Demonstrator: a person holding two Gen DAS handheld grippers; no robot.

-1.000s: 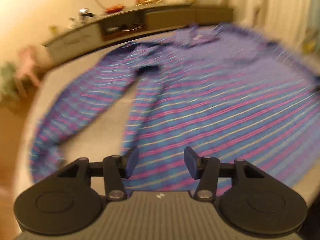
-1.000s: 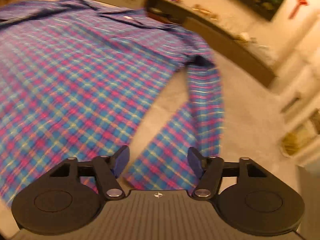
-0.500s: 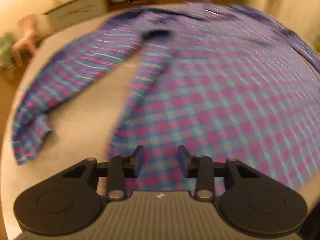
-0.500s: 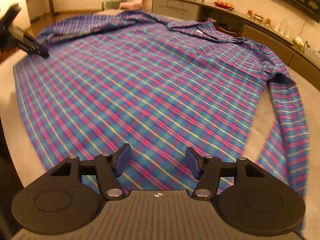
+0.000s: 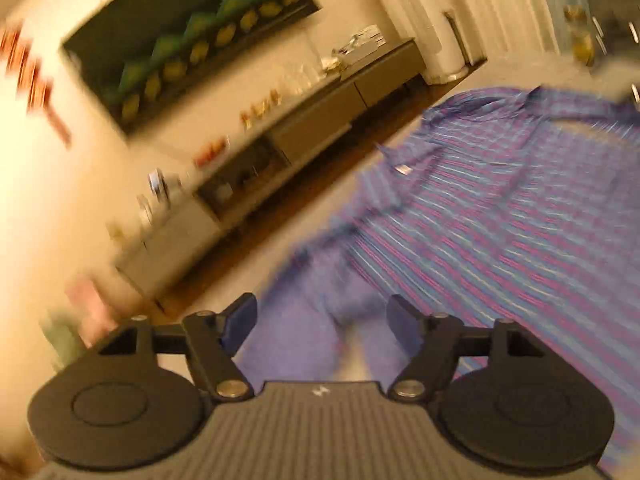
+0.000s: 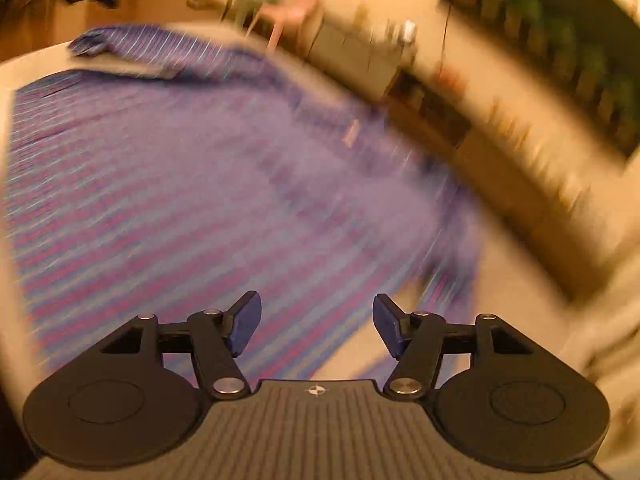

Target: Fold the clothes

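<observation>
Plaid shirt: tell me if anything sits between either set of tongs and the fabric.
Nothing visible does. The left tongs and right tongs are both open, with the plaid shirt spread flat directly ahead of them. The frames are blurred, so small items could be missed.

- Left gripper (image 5: 322,322): jaws spread wide, nothing between the blue pads (image 5: 240,322). Both fingers sharp in frame, linkage arms angled outward from the ribbed black body.
- Left wrist view is rolled, scene slanted behind the fingers and smeared with motion blur.
- Right gripper (image 6: 316,326): jaws also wide apart, holding nothing. Blue pads (image 6: 244,324) face each other across a clear gap.
- Right wrist view tilted too, heavy blur behind the fingers.
- No hand or arm of the person visible in either view.
</observation>
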